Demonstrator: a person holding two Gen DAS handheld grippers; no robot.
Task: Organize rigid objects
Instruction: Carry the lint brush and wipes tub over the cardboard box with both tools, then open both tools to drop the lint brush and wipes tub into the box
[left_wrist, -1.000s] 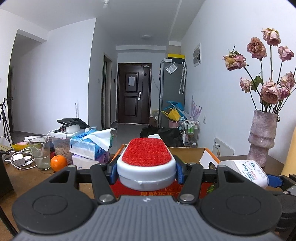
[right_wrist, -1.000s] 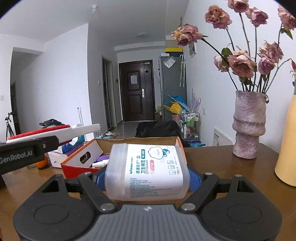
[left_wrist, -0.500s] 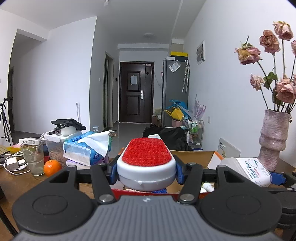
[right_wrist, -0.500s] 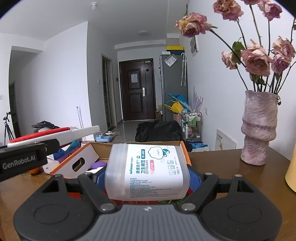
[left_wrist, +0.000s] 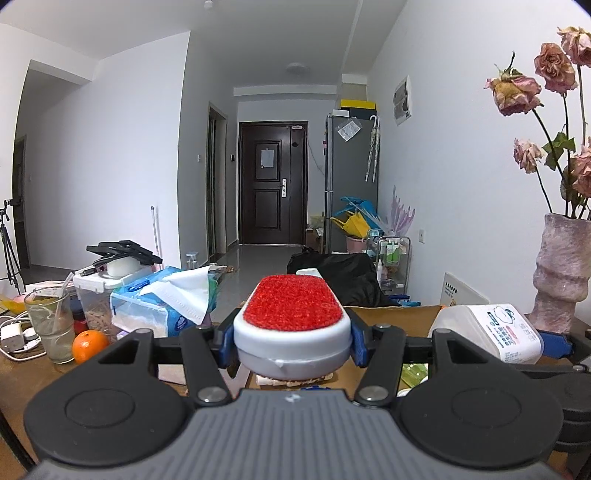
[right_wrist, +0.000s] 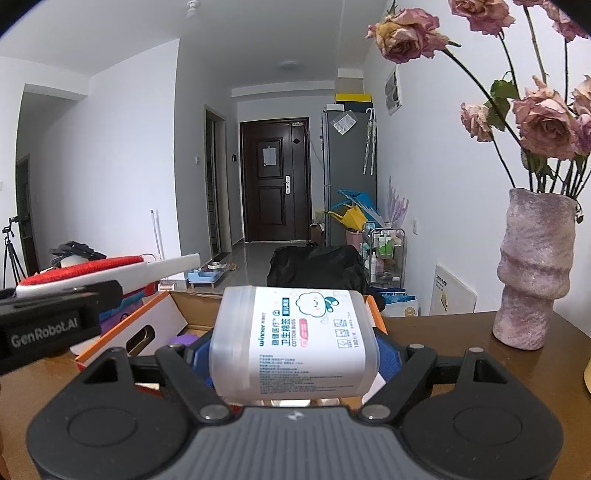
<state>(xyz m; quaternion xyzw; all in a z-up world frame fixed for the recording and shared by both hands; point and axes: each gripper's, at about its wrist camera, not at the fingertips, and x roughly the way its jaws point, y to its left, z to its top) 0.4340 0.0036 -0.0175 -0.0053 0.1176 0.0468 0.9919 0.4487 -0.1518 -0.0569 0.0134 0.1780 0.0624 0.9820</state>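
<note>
Left gripper (left_wrist: 291, 345): jaws closed on the white body of a lint brush (left_wrist: 291, 321), red pile face up, blue pads pressing both flanks. The brush is carried level above the open cardboard box (right_wrist: 162, 317), its handle running forward past the fingers.

Right gripper (right_wrist: 295, 354): jaws set wide but clamped on a plastic cotton-bud tub (right_wrist: 295, 339), label up, lying on its side across the pads. It hangs over the near edge of the same box.

Both items are off the table (right_wrist: 443, 332), side by side, with the box below and just ahead. A vase (right_wrist: 532, 269) of dried roses stands near, to the right.

Handling, as I judge it:
- Brush: stiff shell, light. The smooth rounded sides could slip, so grip the widest part of the body, never the pile.
- Tub: thin clear plastic, very light. The walls likely flex under squeeze and the lid may pop. Hold across the short sides, mid-length, with modest pressure.
- Neither looks fragile enough to fear a short drop into the box.

Box contents are partly hidden; something purple shows inside.
</note>
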